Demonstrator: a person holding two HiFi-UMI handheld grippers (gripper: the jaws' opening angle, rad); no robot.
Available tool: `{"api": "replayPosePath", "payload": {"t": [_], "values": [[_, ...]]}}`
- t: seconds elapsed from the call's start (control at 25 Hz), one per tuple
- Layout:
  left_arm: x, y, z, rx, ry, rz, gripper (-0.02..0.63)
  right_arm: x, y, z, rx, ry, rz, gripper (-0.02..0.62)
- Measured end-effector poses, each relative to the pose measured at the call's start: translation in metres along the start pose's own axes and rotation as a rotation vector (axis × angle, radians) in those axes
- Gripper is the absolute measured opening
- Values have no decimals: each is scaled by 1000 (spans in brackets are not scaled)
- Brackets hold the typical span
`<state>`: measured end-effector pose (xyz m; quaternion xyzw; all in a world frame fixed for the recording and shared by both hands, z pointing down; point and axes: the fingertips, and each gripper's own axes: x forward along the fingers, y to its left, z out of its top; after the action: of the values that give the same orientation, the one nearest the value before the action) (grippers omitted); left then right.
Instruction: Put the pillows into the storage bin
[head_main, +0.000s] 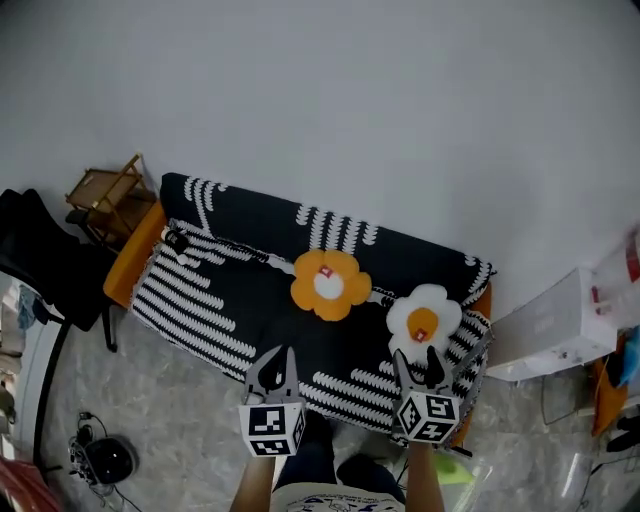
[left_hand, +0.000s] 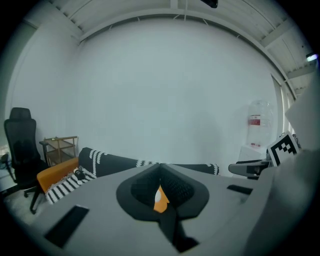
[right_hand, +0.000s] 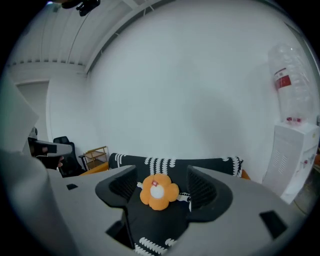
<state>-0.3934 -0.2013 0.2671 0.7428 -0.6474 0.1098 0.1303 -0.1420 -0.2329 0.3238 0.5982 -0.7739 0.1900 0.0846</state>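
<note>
Resting on the sofa (head_main: 250, 300): orange flower pillow (head_main: 330, 284), white flower pillow (head_main: 424, 318).

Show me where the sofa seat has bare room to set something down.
Widest free patch: the sofa seat's left half, between the small dark object by the armrest and the orange flower pillow. A narrower strip runs along the front edge. The right end is crowded: the white flower pillow sits there, close beside the orange one.

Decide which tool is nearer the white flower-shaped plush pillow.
Right. The right tool hovers directly in front of the white flower-shaped plush pillow; the left tool is farther off to its left.
</note>
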Motion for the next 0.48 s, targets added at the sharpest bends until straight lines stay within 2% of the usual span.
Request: {"api": "replayPosePath", "payload": {"t": [0.24, 0.48], "values": [[29, 74, 23, -6, -22, 14, 14, 63, 59, 9, -18, 23, 20, 324], [55, 118, 29, -17, -18, 33, 14, 111, 93, 14, -53, 50, 46, 324]]}}
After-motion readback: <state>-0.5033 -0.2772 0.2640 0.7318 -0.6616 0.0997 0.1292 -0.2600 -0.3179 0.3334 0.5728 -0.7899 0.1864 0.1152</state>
